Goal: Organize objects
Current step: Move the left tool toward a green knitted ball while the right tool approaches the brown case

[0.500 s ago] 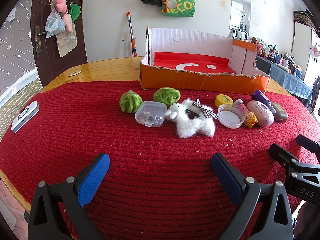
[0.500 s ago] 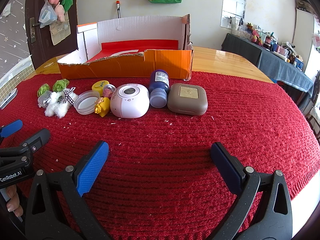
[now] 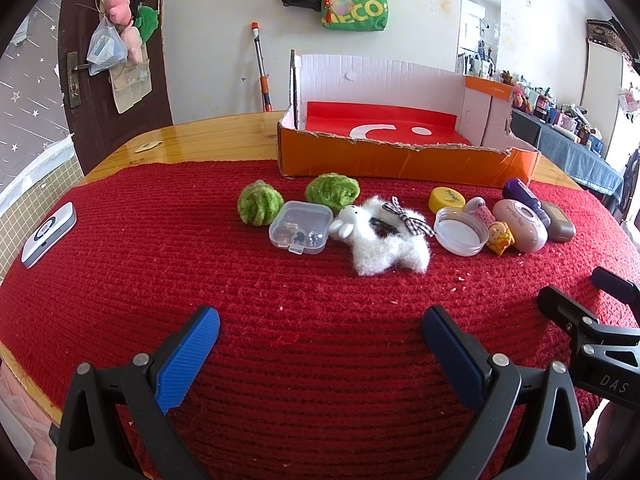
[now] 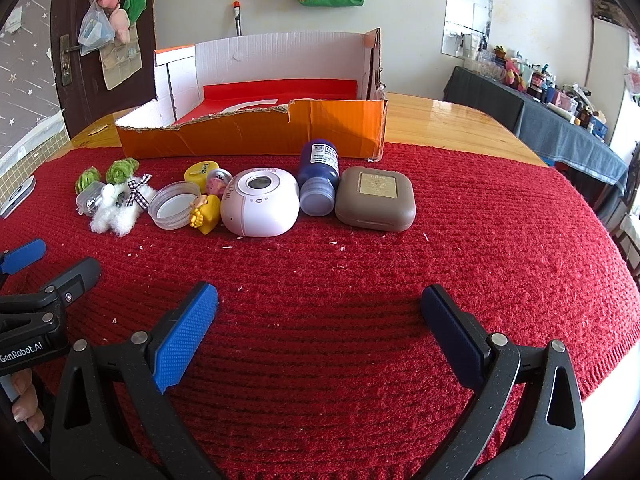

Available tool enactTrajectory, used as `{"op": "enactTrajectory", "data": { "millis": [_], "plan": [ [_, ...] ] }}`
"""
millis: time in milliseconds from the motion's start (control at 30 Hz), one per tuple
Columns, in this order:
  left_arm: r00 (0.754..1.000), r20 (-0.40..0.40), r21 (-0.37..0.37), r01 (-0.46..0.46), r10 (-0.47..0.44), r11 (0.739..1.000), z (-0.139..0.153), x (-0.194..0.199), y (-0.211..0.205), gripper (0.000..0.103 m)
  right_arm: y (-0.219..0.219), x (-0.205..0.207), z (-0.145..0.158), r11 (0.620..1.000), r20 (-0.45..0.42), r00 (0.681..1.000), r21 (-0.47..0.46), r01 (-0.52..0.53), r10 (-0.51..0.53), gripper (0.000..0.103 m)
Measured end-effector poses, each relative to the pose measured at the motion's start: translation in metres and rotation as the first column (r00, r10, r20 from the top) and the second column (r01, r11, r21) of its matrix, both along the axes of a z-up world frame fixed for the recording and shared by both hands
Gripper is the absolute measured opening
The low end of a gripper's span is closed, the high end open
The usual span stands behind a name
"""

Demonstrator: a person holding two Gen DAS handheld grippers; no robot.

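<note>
Still, both hand-held grippers [image 3: 320, 344] [image 4: 320, 324] hover open, unmoved.

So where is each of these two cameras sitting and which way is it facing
Left wrist: rides the left claw, tilted down across the red cloth at the green balls and fluffy toy; its open claw shows, the right claw at the right edge.
Right wrist: rides the right claw, facing the white device, bottle and brown case; left claw and fingers at left.
Shared: item row, orange box.
</note>
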State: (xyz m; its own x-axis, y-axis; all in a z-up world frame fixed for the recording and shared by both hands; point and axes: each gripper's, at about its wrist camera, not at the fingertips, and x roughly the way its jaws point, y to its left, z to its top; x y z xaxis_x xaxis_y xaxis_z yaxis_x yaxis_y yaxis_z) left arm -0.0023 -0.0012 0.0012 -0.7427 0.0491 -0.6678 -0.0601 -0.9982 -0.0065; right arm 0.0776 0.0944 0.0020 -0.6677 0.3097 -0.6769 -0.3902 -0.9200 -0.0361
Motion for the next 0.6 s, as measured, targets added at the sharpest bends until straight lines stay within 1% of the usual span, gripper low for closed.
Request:
{"op": "enactTrajectory", "data": {
  "millis": [200,300,333,500,600],
  "plan": [
    [0.999,0.023,0.022,0.025,-0.026,0.999,0.003,-0.005,-0.005,0.103,0.006,-0.005,0.006,1.0,0.011,1.0,-0.005,0.007,-0.007,0.103],
    [0.999,0.038,0.049,0.033,-0.035,0.998,0.01,-0.009,-0.012,0.103,0.01,-0.006,0.008,1.0,0.008,1.0,-0.018,0.014,-0.014,0.103],
    [0.999,0.039,0.051,0.03,-0.032,0.998,0.013,-0.011,-0.014,0.103,0.013,-0.006,0.01,0.999,0.004,0.999,-0.024,0.044,-0.044,0.103],
    [1.0,0.02,0.038,0.007,-0.007,0.999,0.027,-0.025,-0.03,0.103,0.029,-0.012,0.024,0.997,-0.008,0.997,0.005,0.074,-0.074,0.103],
    [1.0,0.021,0.04,0.009,-0.01,0.999,0.035,-0.037,-0.039,0.103,0.042,-0.019,0.028,0.997,0.004,0.997,-0.008,0.08,-0.08,0.103]
  ]
}}
